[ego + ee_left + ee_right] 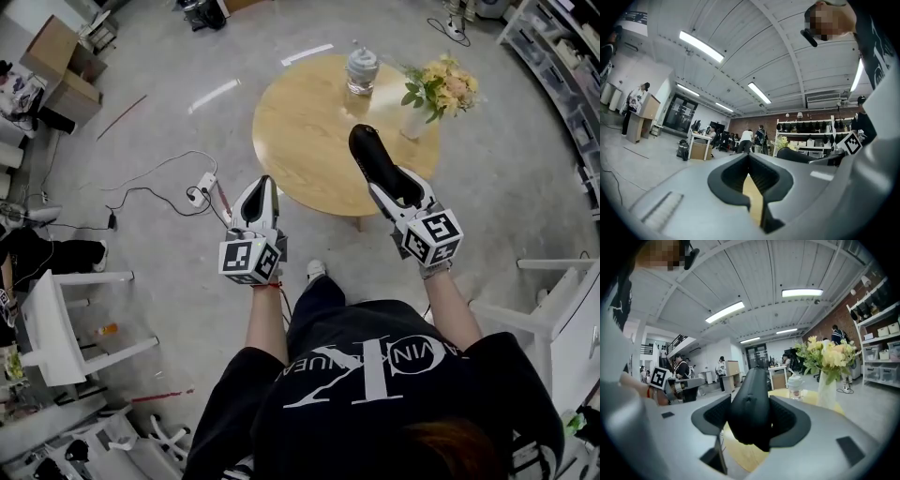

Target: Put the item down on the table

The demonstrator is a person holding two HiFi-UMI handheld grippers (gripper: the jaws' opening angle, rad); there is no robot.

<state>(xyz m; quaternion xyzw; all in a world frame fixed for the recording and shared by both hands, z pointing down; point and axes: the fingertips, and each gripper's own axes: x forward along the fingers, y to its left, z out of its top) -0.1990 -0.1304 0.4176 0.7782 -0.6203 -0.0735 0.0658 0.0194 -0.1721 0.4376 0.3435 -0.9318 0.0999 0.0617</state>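
A long black item (pixel 373 157) is held over the near right part of the round wooden table (pixel 300 131), with my right gripper (pixel 384 187) shut on its near end. In the right gripper view the black item (pixel 752 404) fills the space between the pads and points up and away, above the table (pixel 740 453). My left gripper (pixel 265 186) hovers at the table's near left edge. In the left gripper view the left gripper (pixel 749 157) has its jaws together with nothing between them.
A lidded glass jar (pixel 362 69) and a vase of flowers (pixel 437 90) stand on the table's far right. A power strip with cables (pixel 201 190) lies on the floor to the left. White chairs (pixel 66 328) (pixel 553 309) flank the person.
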